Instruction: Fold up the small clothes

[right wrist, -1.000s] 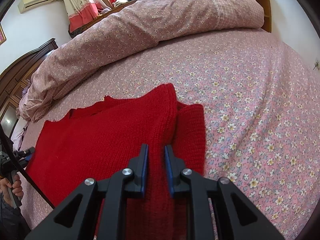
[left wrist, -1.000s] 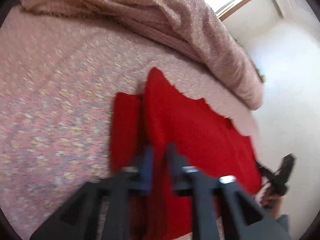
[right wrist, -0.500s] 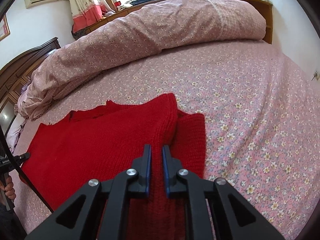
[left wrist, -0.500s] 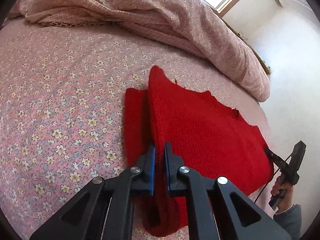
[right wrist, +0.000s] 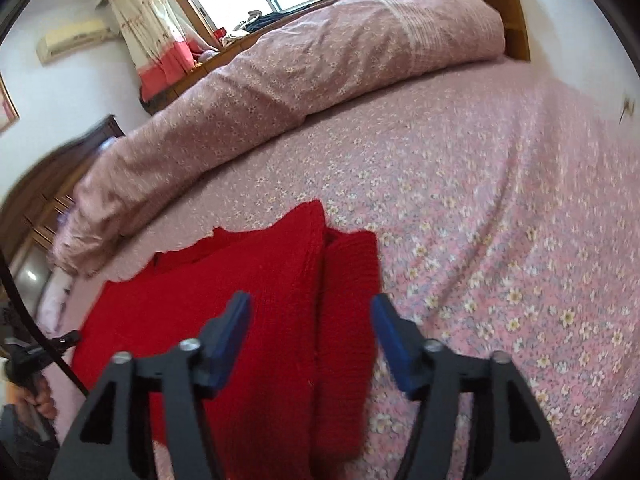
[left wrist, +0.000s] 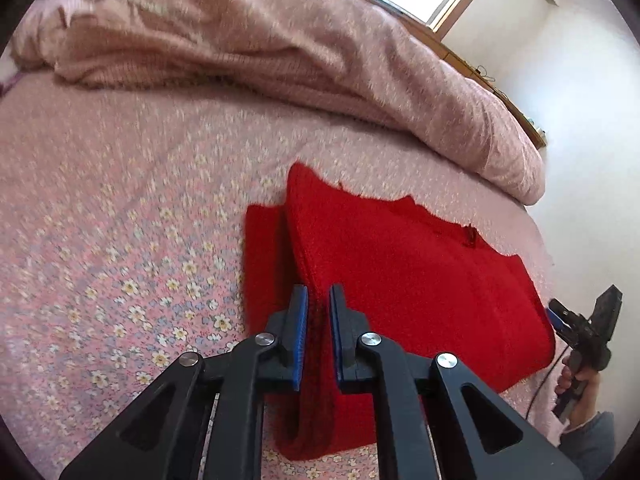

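A red knitted garment lies on the flowered bed sheet, with one side folded over so a raised ridge runs along it. My left gripper is shut on that fold of the red garment, near its edge. In the right wrist view the red garment lies flat below my right gripper, which is open and empty, its blue pads spread either side of the fold ridge, above the cloth.
A rolled pink flowered duvet lies along the far side of the bed. A wooden headboard stands at the far right. The other gripper and hand show at the bed's edge. A wall is beyond.
My right gripper has opened wide and let go of the garment's fold. My left gripper stays shut on the fold and has shifted slightly.
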{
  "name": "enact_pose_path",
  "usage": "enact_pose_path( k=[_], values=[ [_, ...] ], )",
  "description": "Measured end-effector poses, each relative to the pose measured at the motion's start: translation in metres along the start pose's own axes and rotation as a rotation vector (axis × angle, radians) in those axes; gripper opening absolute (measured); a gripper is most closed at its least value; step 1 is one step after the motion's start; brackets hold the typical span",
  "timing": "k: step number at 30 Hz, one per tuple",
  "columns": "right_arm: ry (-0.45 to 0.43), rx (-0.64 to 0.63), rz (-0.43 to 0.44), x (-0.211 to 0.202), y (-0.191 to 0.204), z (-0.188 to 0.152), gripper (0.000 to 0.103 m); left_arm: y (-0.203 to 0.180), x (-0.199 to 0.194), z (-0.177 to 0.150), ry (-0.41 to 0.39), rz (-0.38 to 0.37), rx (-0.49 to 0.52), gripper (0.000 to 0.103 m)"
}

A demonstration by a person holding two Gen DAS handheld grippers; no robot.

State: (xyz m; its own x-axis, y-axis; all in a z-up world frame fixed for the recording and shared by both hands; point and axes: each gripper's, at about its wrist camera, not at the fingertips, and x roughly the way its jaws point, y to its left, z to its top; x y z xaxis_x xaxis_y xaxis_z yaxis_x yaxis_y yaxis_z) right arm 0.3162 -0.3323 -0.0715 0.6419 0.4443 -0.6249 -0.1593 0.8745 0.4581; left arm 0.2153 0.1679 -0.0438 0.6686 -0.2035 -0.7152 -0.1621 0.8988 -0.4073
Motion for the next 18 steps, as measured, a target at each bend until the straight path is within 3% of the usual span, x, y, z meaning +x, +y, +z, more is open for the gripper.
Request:
enact_pose_path(
  k=[2, 6, 11, 18],
  values=[
    [0.059, 0.035, 0.071, 0.002, -0.010, -0.005, 0.086, -0.008, -0.003, 0.000, -0.014, -0.004, 0.009, 0.004],
    [0.207, 0.101, 0.217, 0.015, -0.023, -0.021, 0.086, -0.030, -0.001, 0.000, -0.013, -0.040, 0.027, 0.004],
    [0.287, 0.122, 0.328, 0.017, -0.021, -0.031, 0.087, -0.058, 0.007, -0.006, -0.001, -0.040, 0.135, 0.005],
    [0.238, 0.267, 0.382, 0.025, -0.036, -0.028, 0.087, -0.075, 0.015, -0.017, 0.027, -0.059, 0.201, 0.005]
  ],
)
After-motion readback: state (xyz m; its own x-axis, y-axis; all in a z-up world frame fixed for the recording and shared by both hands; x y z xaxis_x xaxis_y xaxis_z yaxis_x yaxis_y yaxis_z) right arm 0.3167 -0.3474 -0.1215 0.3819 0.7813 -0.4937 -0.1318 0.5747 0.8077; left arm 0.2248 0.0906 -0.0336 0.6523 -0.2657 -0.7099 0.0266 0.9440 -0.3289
